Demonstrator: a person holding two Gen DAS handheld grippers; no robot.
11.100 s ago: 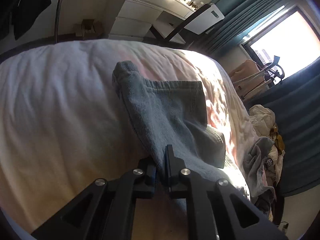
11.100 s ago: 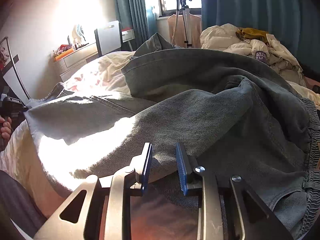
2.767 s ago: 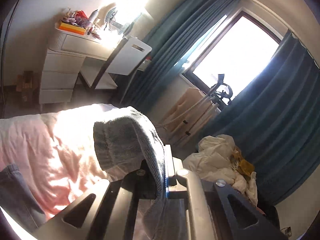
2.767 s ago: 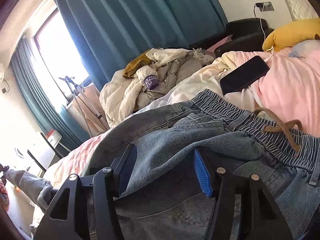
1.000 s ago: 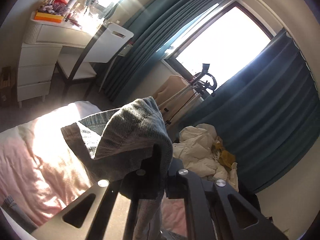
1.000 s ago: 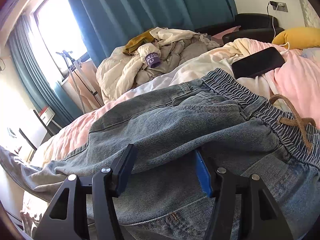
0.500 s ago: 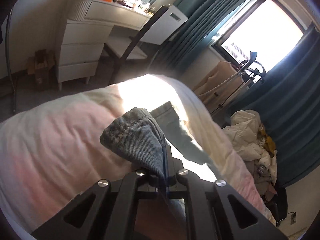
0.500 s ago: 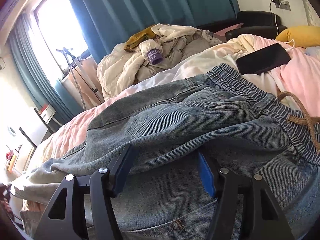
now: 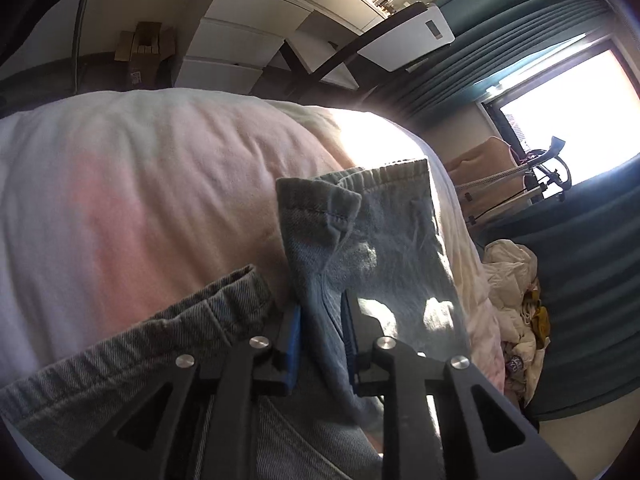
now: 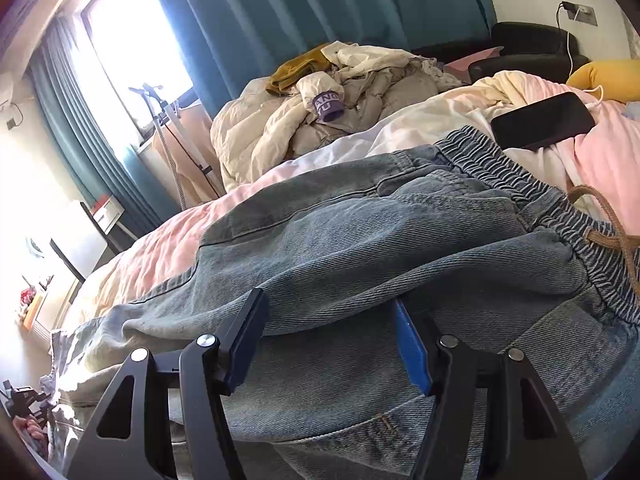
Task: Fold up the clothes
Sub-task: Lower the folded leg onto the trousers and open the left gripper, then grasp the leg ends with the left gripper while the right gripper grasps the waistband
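left gripper point(image 9: 320, 336): clamped on jeans point(image 10: 380, 248) hem, apparently | right gripper point(image 10: 332, 340): jaws apart over denim | pink duvet point(image 9: 140, 184) bare leftward | phone point(image 10: 544, 120) beside waistband

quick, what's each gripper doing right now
Left gripper: closed on the jeans leg.
Right gripper: open, fingers wide over the jeans, holding nothing.

Faded twill denim jeans point(image 10: 400, 248) with ribbed elastic waistband, soft matt cotton duvet point(image 9: 140, 184), glossy black phone point(image 10: 544, 120)
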